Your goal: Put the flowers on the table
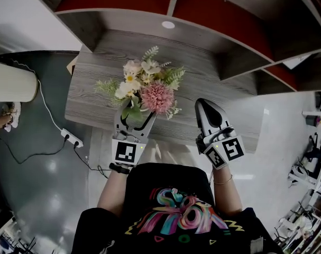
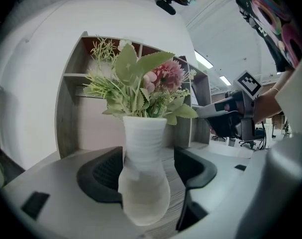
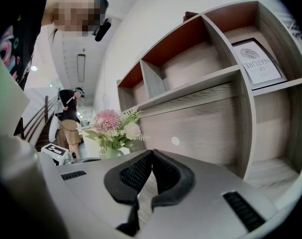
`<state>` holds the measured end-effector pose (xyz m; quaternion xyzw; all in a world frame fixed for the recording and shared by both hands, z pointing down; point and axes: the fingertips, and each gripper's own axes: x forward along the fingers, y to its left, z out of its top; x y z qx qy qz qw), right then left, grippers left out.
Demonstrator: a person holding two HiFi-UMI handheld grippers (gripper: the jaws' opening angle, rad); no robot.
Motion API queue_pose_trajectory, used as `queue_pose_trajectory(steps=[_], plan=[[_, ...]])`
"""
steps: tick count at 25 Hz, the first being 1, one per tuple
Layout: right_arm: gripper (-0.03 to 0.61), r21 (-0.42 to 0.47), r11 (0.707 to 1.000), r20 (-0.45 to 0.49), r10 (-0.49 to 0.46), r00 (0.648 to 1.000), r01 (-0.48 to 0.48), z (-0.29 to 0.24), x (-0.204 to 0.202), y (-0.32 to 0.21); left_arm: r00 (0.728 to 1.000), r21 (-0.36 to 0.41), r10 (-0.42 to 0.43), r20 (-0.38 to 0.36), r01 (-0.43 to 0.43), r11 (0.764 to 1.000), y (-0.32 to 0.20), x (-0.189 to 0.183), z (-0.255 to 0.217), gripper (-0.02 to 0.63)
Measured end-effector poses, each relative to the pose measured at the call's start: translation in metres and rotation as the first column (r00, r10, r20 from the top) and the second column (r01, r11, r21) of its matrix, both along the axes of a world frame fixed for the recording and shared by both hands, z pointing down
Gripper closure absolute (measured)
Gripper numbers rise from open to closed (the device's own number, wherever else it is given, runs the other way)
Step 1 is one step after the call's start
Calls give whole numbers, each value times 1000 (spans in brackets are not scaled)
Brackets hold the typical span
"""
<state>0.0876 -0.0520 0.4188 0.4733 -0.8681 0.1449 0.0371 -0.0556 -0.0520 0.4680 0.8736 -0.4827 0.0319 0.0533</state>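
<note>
A bunch of pink, white and green flowers [image 1: 147, 86] stands in a pale ribbed vase [image 2: 143, 183] on the grey wood-grain table [image 1: 97, 83]. My left gripper [image 1: 135, 115] is at the table's near edge with its jaws either side of the vase. In the left gripper view the gripper [image 2: 150, 158] stands wide, with a gap between the vase and the right pad [image 2: 190, 166]. The flowers [image 2: 141, 83] rise above the jaws. My right gripper [image 1: 208, 103] hovers to the right of the bouquet, shut with nothing in it [image 3: 151, 154]. The flowers [image 3: 113, 128] lie to its left.
A shelf unit with red back panels [image 1: 202, 15] rises behind the table, and a framed print [image 3: 255, 61] leans in one compartment. A power strip with cables [image 1: 71, 138] lies on the floor at left, near a white cylinder [image 1: 12, 81]. A person [image 3: 68, 113] stands far back.
</note>
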Motion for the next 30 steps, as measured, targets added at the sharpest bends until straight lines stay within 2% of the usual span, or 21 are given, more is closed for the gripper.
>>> queue_pose_trajectory(steps=[3,7,13,17,23,27,30], plan=[[563,10,1000,5,7,1000,-7,-5,1,-1,998,-51,24,62,-21,998,11,-3,4,311],[563,19,1000,1,2,1000,-2,-10,3,-1,999,-34,19,38,-17,999,18,-6,1,311],[563,33,999,-4,-10,1000,10,-25,8,4,994,-109,28,101,-17,994,34,-15,-13,311],[563,39,999,-3,-12,1000,12,-37,12,5,1000,-130,-26,9,27,991,43,-29,-29,313],[563,59,998,-1,-27,1000,27,-55,15,4,995,-136,-92,-36,86,987,47,-55,-58,313],[563,76,995,-34,-58,998,61,-65,15,3,987,-96,-150,-60,144,985,38,-75,-81,313],[563,96,993,-11,-69,998,70,-77,16,-1,980,-65,-178,-84,173,983,30,-86,-100,314]])
